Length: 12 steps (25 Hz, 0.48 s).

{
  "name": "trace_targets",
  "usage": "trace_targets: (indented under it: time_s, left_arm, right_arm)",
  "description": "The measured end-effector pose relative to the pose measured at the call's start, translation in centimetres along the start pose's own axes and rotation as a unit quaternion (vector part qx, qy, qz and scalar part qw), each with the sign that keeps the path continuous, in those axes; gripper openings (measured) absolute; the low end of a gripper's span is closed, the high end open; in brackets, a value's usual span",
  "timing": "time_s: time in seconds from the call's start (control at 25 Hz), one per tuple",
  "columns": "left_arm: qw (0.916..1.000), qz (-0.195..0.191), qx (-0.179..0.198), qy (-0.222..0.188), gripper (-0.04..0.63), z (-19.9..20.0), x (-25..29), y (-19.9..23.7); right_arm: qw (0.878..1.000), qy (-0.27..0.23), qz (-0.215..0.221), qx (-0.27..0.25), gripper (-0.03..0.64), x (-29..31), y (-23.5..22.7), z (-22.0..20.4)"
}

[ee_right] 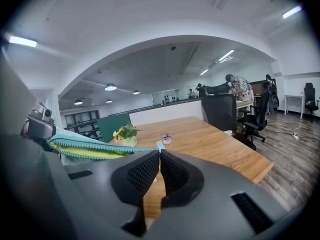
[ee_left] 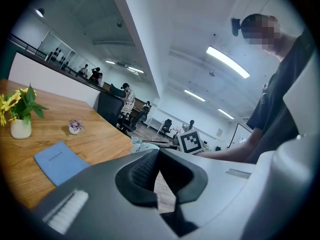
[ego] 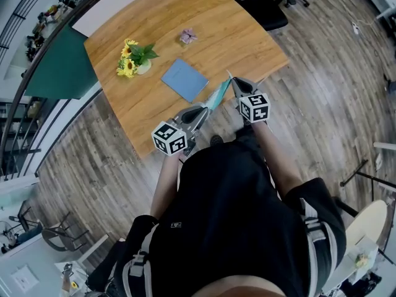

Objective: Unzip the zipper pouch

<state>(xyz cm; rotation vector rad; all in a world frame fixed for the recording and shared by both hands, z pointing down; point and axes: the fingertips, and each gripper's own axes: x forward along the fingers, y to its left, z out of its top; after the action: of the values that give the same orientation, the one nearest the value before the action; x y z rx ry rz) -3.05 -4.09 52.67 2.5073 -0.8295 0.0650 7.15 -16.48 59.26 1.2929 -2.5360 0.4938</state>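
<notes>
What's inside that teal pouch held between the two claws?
Between the parted zipper edges of the teal pouch, only a yellow-green lining shows. Anything deeper inside is covered by the fabric, so I cannot tell whether it holds anything.

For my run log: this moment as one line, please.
left gripper shut on pouch | right gripper shut on pouch | pouch stretched between them

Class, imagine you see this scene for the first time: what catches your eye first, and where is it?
First, the teal pouch stretched in the air between the left tool and the right tool, both shut on its ends, by the near edge of the wooden table. Next, the yellow flowers and the blue notebook farther back on it.
</notes>
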Motion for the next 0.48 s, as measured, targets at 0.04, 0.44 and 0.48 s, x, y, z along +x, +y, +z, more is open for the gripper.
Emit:
trace_targets:
  time_s: [0.04, 0.44, 0.48]
  left_arm:
    - [1.0000, 0.000, 0.001, 0.000, 0.002, 0.01, 0.03, -0.01]
    - [1.0000, 0.006, 0.007, 0.000, 0.002, 0.03, 0.15, 0.17]
    - [0.9999, 0.008, 0.010, 0.001, 0.002, 0.01, 0.16, 0.23]
  right_arm:
    - [1.000, 0.001, 0.000, 0.000, 0.014, 0.01, -0.01, -0.07]
    - [0.999, 0.022, -0.004, -0.039, 0.048, 0.12, -0.46, -0.81]
    - [0.999, 0.024, -0.006, -0.040, 0.051, 0.09, -0.61, -0.90]
